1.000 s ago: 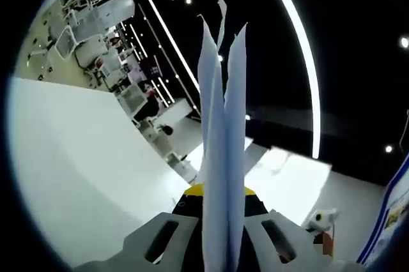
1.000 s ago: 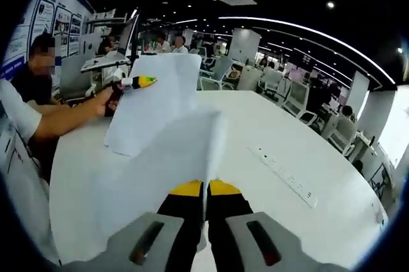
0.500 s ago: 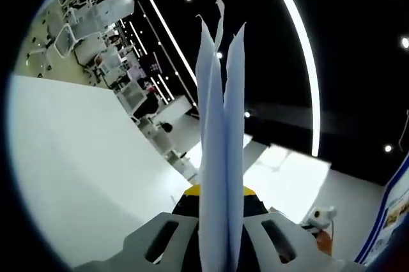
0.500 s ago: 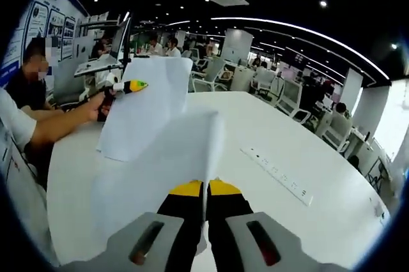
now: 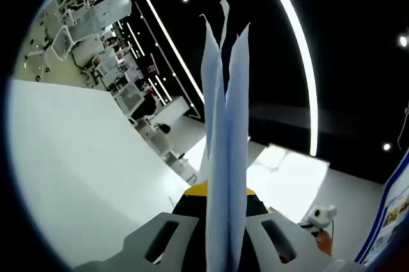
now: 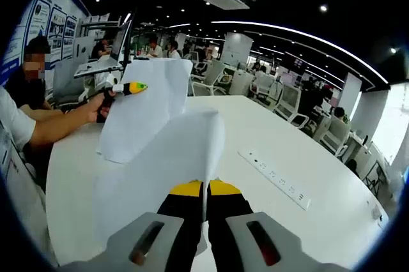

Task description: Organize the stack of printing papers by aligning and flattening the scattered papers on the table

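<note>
Barely anything has moved in the last second: my sheets stay pinched in both grippers, and only the cameras have drifted a touch, the room sliding slightly behind the paper. In the left gripper view the papers [image 5: 225, 151] stand edge-on, a thin fan of pale sheets rising straight up from between the jaws of my left gripper [image 5: 217, 205], which are closed tight on their lower edge; the top corners splay apart a little. In the right gripper view my right gripper [image 6: 205, 196] has its yellow-tipped jaws clamped together on the near corner of the same sheets, and the stack lifts away from me, held up off the table [image 6: 300, 157] rather than lying on it. At the far upper corner of the paper I see the left gripper, its yellow tip touching the sheet, with the person's hand [image 6: 97, 107] behind it and a bare forearm running off to the left edge. Beyond the paper the white table spreads wide, with a long power strip [image 6: 275, 179] lying flat on it to the right. Further out, office chairs [image 6: 281, 96] line the far side, bright ceiling light strips [image 5: 299, 48] arc overhead, and posters [image 6: 45, 20] hang on the wall at the left.
</note>
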### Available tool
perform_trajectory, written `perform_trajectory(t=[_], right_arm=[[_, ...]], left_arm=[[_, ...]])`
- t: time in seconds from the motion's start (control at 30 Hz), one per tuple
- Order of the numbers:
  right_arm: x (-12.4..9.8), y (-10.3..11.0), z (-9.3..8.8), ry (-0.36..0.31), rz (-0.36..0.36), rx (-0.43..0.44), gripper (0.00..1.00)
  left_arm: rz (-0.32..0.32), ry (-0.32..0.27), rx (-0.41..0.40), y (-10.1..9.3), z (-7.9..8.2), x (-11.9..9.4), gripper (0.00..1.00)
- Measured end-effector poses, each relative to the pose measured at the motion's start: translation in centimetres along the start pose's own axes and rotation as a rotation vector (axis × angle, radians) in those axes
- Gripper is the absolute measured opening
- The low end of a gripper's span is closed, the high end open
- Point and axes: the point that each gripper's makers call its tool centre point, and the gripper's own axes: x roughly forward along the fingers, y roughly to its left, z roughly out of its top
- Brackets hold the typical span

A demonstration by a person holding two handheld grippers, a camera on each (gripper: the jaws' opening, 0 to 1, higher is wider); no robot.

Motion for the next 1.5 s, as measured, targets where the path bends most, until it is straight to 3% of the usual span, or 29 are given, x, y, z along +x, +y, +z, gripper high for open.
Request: perform_trajectory(t=[0.33, 0.6, 0.93, 1.1, 1.5], right_arm=[[-0.3, -1.6, 1.0, -0.05, -0.047, 0.018, 0.0], [-0.4, -1.7, 1.4, -0.072, -0.056, 0.014, 0.0], [-0.3, -1.5, 1.2, -0.064, -0.05, 0.008, 0.0], [-0.3, -1.4, 1.4, -0.072, -0.043, 0.005, 0.0], [-0.1, -1.5, 1.3, -0.064, -0.044, -0.01, 0.0]], left_arm=[[-0.012, 0.008, 0.018, -0.8, -0.3, 0.1, 0.06], [-0.006, 0.012, 0.012, -0.5, -0.6, 0.1, 0.06], [-0.04, 0.048, 0.027, -2.1, -1.9, 0.6, 0.06], [-0.034, 0.074, 0.015, -1.6, -2.6, 0.8, 0.06], [-0.049, 0.106, 0.026, -2.4, -3.5, 0.9, 0.06]])
